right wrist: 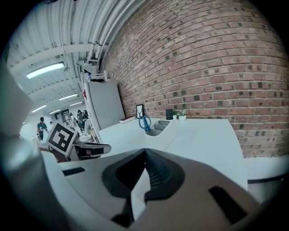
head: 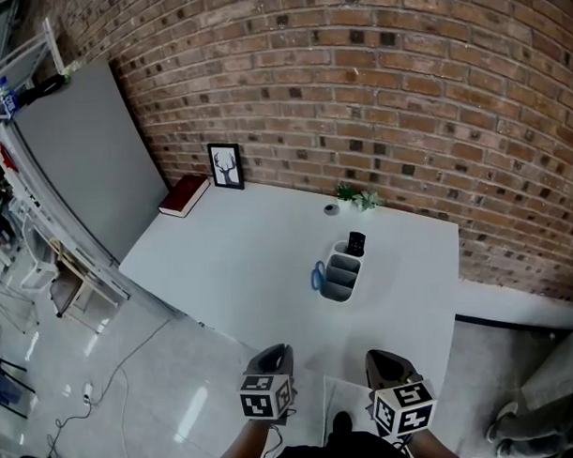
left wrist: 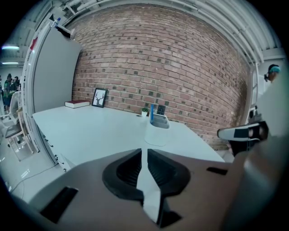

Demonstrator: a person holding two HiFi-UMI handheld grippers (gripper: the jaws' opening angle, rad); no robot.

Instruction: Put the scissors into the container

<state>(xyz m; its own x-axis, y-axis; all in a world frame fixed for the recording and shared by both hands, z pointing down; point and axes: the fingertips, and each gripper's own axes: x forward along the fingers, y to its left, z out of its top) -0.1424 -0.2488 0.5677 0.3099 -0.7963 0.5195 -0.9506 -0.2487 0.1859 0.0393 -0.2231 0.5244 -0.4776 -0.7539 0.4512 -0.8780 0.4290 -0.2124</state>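
The scissors [head: 318, 277] stand in the container [head: 342, 280], blue handles up, in the compartment at its left end. The container sits right of the middle of the surface [head: 231, 263], well apart from both tools; bare white top lies between them.

Both tools are held off the near edge. The left hand-held gripper [head: 278, 350] is clenched on nothing: its own view shows the jaws drawn in to a thin sliver, with only the surface behind. The right hand-held gripper [head: 381, 357] is also clenched and empty, its jaws meeting at the tips in its view.

The head view alone shows a black, remote-like object [head: 356, 243] in the container's far compartment. The left gripper view shows the scissors only as a blue strip [left wrist: 151, 113] above the container rim. The right gripper view shows both handle loops [right wrist: 144, 122] side-on, and also people [right wrist: 79, 118] far behind.

At the far left corner stand a picture frame [head: 226, 166] and a red book [head: 184, 195]. A small plant [head: 357, 196] is at the far edge, by the brick wall [head: 404, 97]. A gray panel [head: 87, 165] leans beside the left edge.
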